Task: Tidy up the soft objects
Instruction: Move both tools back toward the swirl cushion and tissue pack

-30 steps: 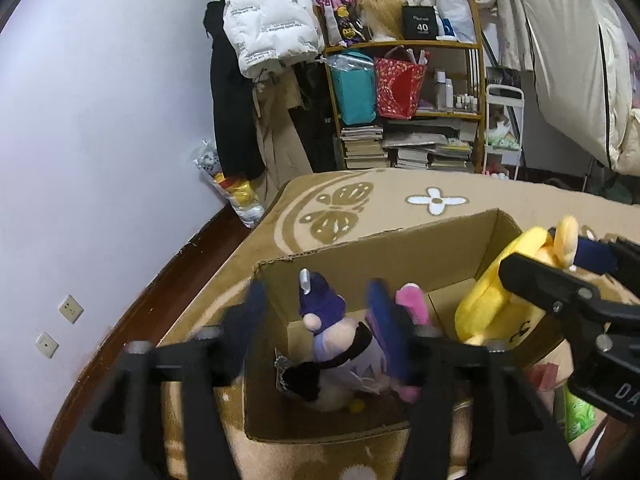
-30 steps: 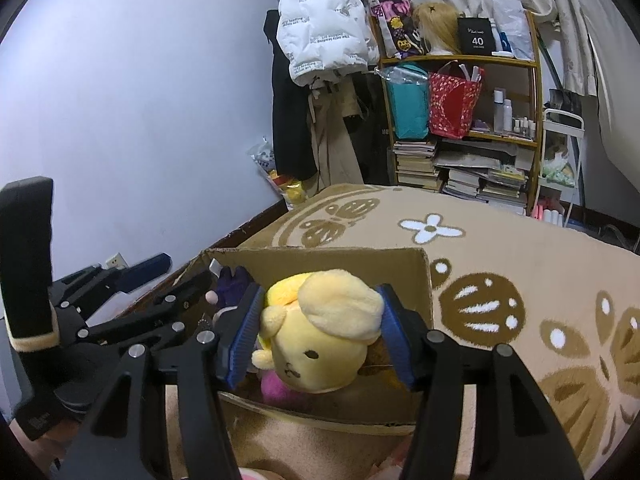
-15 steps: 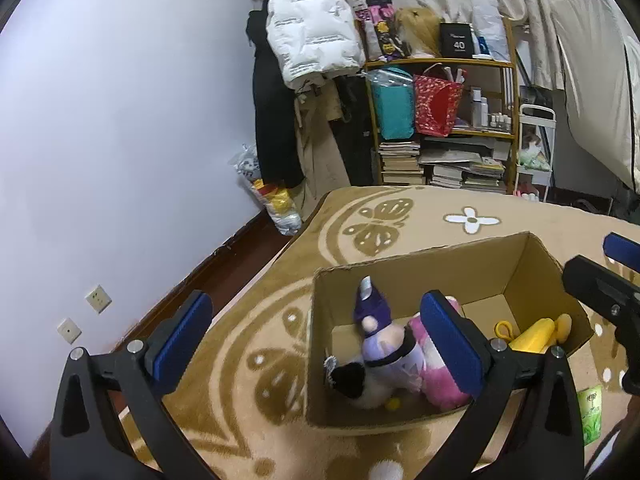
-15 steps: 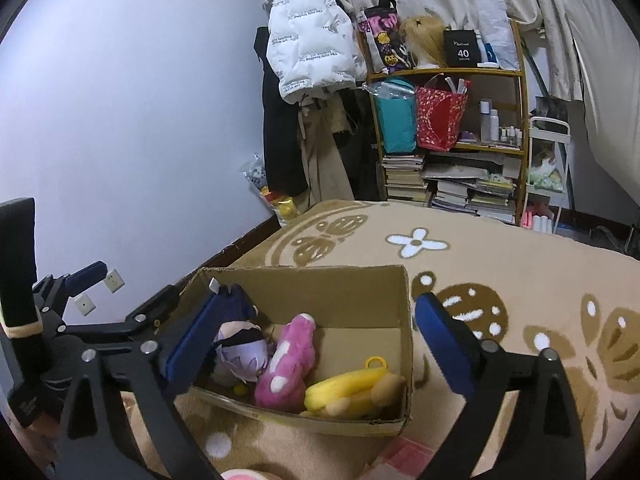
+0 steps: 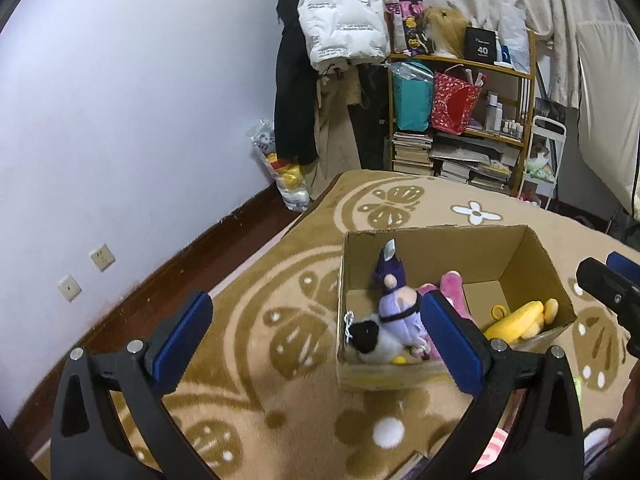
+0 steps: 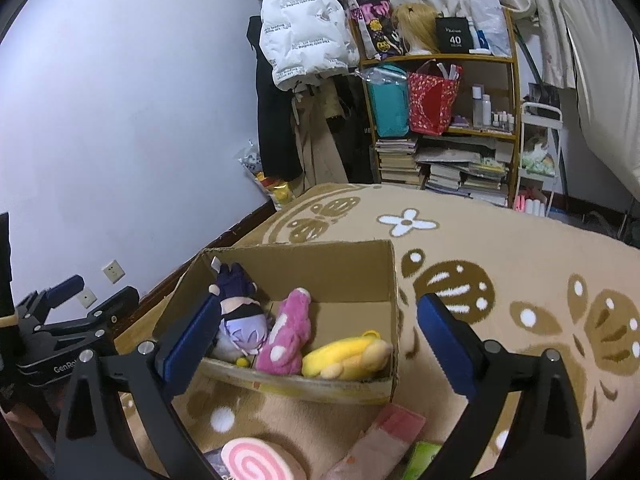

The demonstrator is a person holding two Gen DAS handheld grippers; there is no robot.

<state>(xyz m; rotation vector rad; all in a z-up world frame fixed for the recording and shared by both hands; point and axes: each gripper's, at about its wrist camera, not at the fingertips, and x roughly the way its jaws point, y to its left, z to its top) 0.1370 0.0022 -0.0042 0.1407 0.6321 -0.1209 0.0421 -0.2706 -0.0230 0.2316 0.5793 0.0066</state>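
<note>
The big brown rug (image 6: 500, 264) covers the floor, and the cardboard box (image 6: 320, 268) sits on it. Three soft toys lie in the box: a purple doll (image 6: 240, 320) at the left end, a pink plush (image 6: 290, 336) in the middle and touching the doll, and a yellow plush (image 6: 348, 354) lying flat at the right, close to the front wall.

The right hand-held gripper (image 6: 316, 336) hangs above the front of the box with its blue pads wide apart and nothing between them. The left hand-held gripper (image 5: 316, 334) is also wide apart and empty, off to the left side of the box.

More soft things wait on the rug in front of the box: a pink swirl cushion (image 6: 256, 460), a long pink thing (image 6: 384, 440) and a green thing (image 6: 424, 456), all near each other.

What could go wrong? I think the box is light and open, so a gripper that bumps its front wall could push it or tip it. The waiting things are squishy and packed close, so a grab might catch two, or pinch only a corner and let it slip out. A toy dropped too near the rim could flop out onto the rug.
</note>
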